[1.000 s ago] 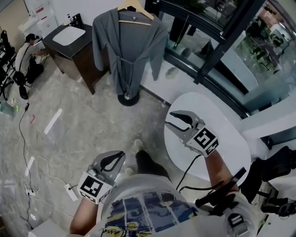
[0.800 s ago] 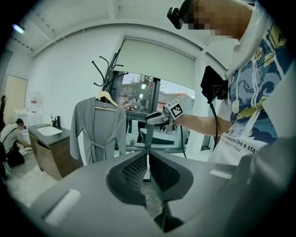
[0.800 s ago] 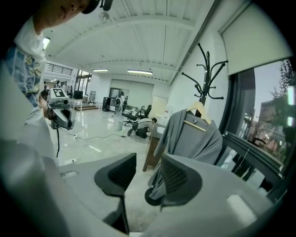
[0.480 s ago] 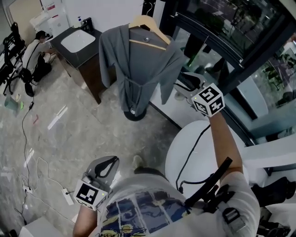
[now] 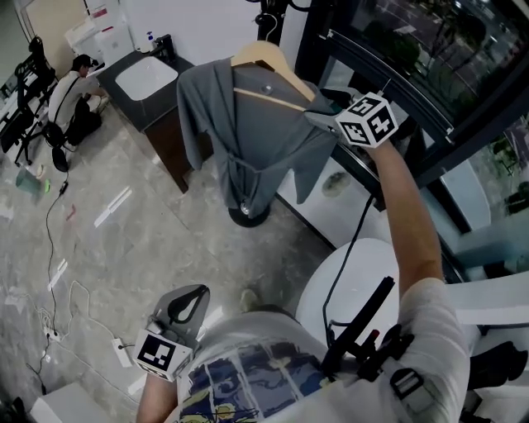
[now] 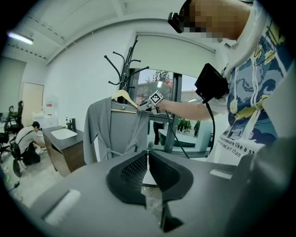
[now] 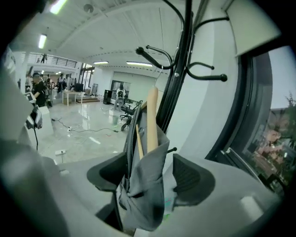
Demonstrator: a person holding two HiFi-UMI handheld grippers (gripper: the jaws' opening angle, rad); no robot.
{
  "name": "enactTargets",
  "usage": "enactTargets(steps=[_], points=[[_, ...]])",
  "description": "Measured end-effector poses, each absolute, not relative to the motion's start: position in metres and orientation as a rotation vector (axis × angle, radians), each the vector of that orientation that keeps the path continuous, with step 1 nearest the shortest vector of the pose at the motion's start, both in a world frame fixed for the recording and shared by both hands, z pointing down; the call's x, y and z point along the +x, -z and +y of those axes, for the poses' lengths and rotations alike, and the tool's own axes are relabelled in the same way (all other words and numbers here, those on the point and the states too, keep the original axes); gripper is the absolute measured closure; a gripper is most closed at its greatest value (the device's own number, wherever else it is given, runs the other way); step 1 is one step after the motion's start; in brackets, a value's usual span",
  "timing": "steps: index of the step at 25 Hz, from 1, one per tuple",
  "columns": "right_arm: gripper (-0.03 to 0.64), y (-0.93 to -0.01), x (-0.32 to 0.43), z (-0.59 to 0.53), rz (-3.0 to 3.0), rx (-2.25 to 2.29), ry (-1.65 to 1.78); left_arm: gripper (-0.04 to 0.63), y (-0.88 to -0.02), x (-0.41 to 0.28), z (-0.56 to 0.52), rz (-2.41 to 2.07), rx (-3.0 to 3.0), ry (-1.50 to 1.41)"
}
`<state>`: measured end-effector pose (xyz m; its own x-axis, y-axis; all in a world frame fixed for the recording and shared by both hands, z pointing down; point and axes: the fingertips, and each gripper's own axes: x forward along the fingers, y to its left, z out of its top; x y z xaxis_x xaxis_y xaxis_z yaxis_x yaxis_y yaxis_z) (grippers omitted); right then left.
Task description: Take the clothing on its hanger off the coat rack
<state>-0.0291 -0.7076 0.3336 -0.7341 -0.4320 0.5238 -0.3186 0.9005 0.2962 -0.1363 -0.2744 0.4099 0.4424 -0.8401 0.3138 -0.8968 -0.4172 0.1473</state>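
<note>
Right gripper view: right gripper (image 7: 150,159) has its jaws spread on either side of one shoulder end of the pale wooden hanger (image 7: 152,115). The grey belted robe (image 7: 145,190) is draped over that end and bunched between the pads. A sliver of wall shows between the cloth and the right-hand pad, so I read the jaws as straddling the hanger, not clamped on it.

Head view: robe on its hanger hangs from the black metal coat rack (image 5: 266,15), with the hem near the rack's round base. The right arm is stretched up to the hanger shoulder on the window side.

Left gripper view: left gripper (image 6: 147,159) is held low by the person's waist, well apart from the rack. Its pads are pressed together with nothing between them.

Also in frame: a dark wooden vanity with white basin (image 5: 145,78) beside the rack, and a person crouched on the floor (image 5: 70,95) beyond it.

Step in hand (judgement): securing a hold on the hanger, with the lift-off not yet begun.

Next move calls for:
- Close the right jaws firmly on wood, not only on loose cloth.
- Raise the hanger until its hook clears the prong, then draw it away from the pole.

Risk: a one-ended hold may tip the hanger and let the robe slide off. The left gripper could steady the far shoulder.
</note>
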Motion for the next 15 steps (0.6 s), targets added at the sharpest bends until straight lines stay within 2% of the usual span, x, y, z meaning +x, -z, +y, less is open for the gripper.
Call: enactTargets(steps=[8,9,11,12,13,15], points=[[0.328,-0.352,-0.071,-0.723,-2.511,0.252,-0.029,0.583,-0.408,-0.143,-0.294,-1.546,2.371,-0.284],[0.363,-0.352,-0.074,-0.722,-2.514,0.235,-0.02,0.583,-0.409,-0.143,-0.296,-1.544,2.369,-0.287],[0.529,-0.352,-0.076,-0.719,-2.529,0.22,0.014,0.583,-0.41,-0.142,-0.297,-1.538,2.365,-0.289],[0.584,-0.351,-0.076,-0.718,-2.535,0.216,0.034,0.584,-0.41,-0.142,-0.297,-1.538,2.363,-0.289],[0.608,-0.351,-0.076,-0.716,-2.539,0.216,0.053,0.584,-0.41,-0.142,-0.297,-1.541,2.36,-0.288],[0.611,-0.349,-0.076,-0.714,-2.544,0.228,0.076,0.584,-0.412,-0.145,-0.295,-1.551,2.356,-0.286]])
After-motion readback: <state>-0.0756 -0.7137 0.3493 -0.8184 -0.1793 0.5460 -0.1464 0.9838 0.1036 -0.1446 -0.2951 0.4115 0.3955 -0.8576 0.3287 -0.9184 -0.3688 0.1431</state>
